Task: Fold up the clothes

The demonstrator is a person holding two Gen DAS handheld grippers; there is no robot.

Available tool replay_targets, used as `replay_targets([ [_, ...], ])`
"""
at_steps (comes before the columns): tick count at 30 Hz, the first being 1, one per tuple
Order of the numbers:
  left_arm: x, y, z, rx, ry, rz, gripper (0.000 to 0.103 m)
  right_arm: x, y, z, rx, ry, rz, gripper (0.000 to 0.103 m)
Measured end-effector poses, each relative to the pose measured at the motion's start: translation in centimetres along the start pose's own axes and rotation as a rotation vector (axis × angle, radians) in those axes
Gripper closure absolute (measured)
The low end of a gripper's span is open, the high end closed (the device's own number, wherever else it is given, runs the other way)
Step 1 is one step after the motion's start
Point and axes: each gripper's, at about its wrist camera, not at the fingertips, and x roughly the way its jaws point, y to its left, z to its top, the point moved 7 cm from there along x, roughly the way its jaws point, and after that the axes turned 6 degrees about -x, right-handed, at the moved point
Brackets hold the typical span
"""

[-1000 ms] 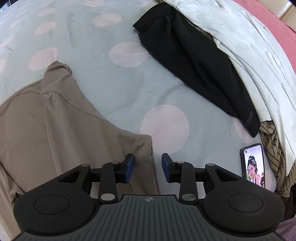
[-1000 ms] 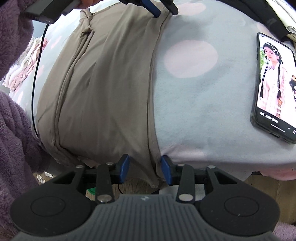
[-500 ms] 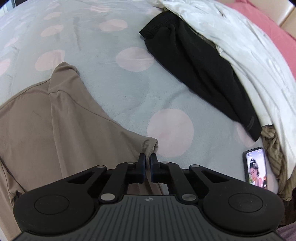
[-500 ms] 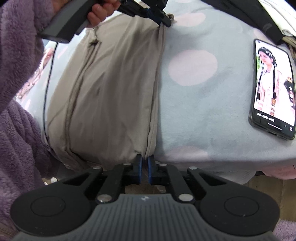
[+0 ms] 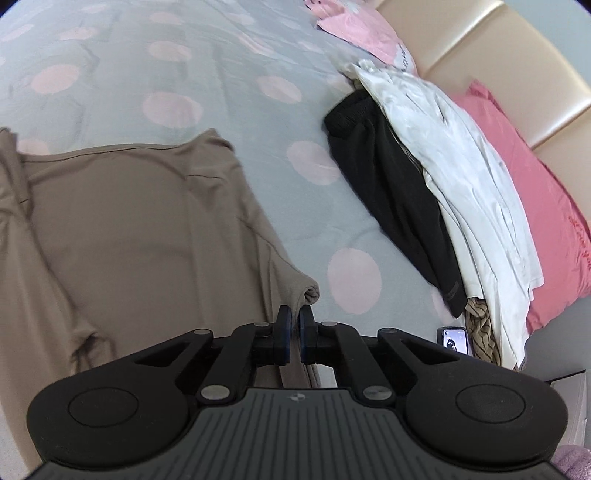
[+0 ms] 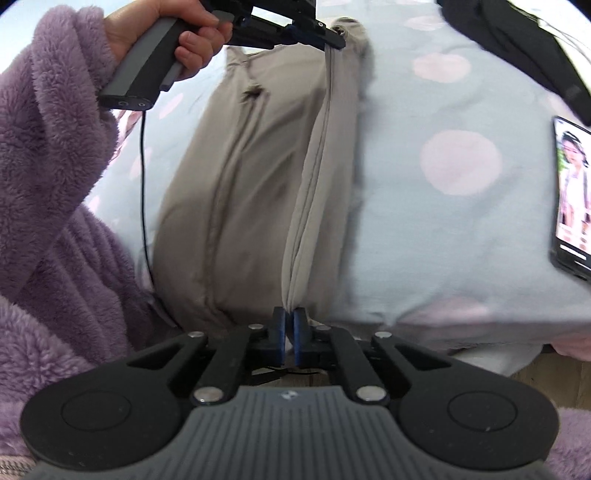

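Two garments + phone nearby

Taupe shirt on pale-blue, pink-dotted blanket; purple fleece sleeve.

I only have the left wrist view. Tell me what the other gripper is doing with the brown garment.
Observer: The right gripper is shut on the near end of the brown garment, at the same long edge that the left gripper pinches at the far end.
Operator: Report how that edge sits between them.
Observer: It runs lifted and fairly taut from one gripper to the other, raised off the bedspread.
Operator: Say what is beside it on the right.
Observer: A phone lies screen up on the bedspread, clear of the garment.
Operator: Name what holds the left gripper.
Observer: A hand from a fuzzy purple sleeve grips its handle.
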Motion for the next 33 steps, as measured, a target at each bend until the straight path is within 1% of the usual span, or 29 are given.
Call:
replay_targets([
  [5, -2.0, 3.3, -0.3, -0.061, -0.032, -0.027, 0.101, 1.2, 2.3, 0.8, -0.055, 0.022, 0.028, 0.100],
  [6, -2.2, 4.0, -0.4, -0.074, -0.034, -0.028, 0.101, 1.4, 2.8, 0.8, -0.065, 0.031, 0.034, 0.102],
  [9, -2.5, 6.1, -0.8, -0.121, -0.040, -0.027, 0.101, 2.7, 4.1, 1.1, -0.097, 0.063, 0.063, 0.103],
  [11, -2.3, 7.2, -1.0, -0.148, -0.038, -0.025, 0.101, 3.5, 4.6, 1.0, -0.117, 0.082, 0.065, 0.103],
  [15, -2.2, 8.5, -1.1, -0.158, -0.040, -0.010, 0.101, 4.4, 5.1, 1.0, -0.126, 0.099, 0.071, 0.103],
  [16, -2.1, 8.6, -1.1, -0.157, -0.039, -0.015, 0.101, 4.4, 5.0, 0.9, -0.137, 0.094, 0.061, 0.101],
  [19, -1.8, 8.6, -1.0, -0.151, -0.036, -0.029, 0.101, 4.0, 4.2, 0.4, -0.163, 0.081, -0.023, 0.087],
  [20, -1.7, 8.5, -1.0, -0.150, -0.036, -0.033, 0.101, 4.0, 3.9, 0.3, -0.165, 0.080, -0.045, 0.067],
  [21, -1.7, 8.6, -1.2, -0.152, -0.037, -0.038, 0.101, 4.0, 3.8, 0.1, -0.161, 0.080, -0.052, 0.061],
  [22, -1.7, 8.5, -1.1, -0.154, -0.037, -0.042, 0.101, 4.1, 3.7, 0.1, -0.157, 0.079, -0.050, 0.062],
  [24, -1.6, 8.3, -1.0, -0.157, -0.038, -0.047, 0.101, 4.6, 4.1, 0.0, -0.150, 0.076, -0.019, 0.063],
  [26, -1.5, 8.2, -1.0, -0.152, -0.038, -0.048, 0.101, 5.5, 4.6, 0.2, -0.164, 0.078, -0.024, 0.063],
  [27, -1.5, 8.2, -1.0, -0.150, -0.039, -0.047, 0.101, 6.0, 4.8, 0.3, -0.176, 0.080, -0.044, 0.063],
  [30, -1.5, 8.0, -1.0, -0.149, -0.042, -0.049, 0.101, 7.7, 4.9, 0.4, -0.218, 0.095, -0.145, 0.064],
  [32, -1.5, 8.0, -1.1, -0.150, -0.044, -0.051, 0.101, 8.4, 5.1, 0.4, -0.229, 0.097, -0.176, 0.064],
  [33, -1.5, 8.0, -1.1, -0.150, -0.045, -0.050, 0.101, 8.6, 5.2, 0.4, -0.238, 0.098, -0.195, 0.070],
])
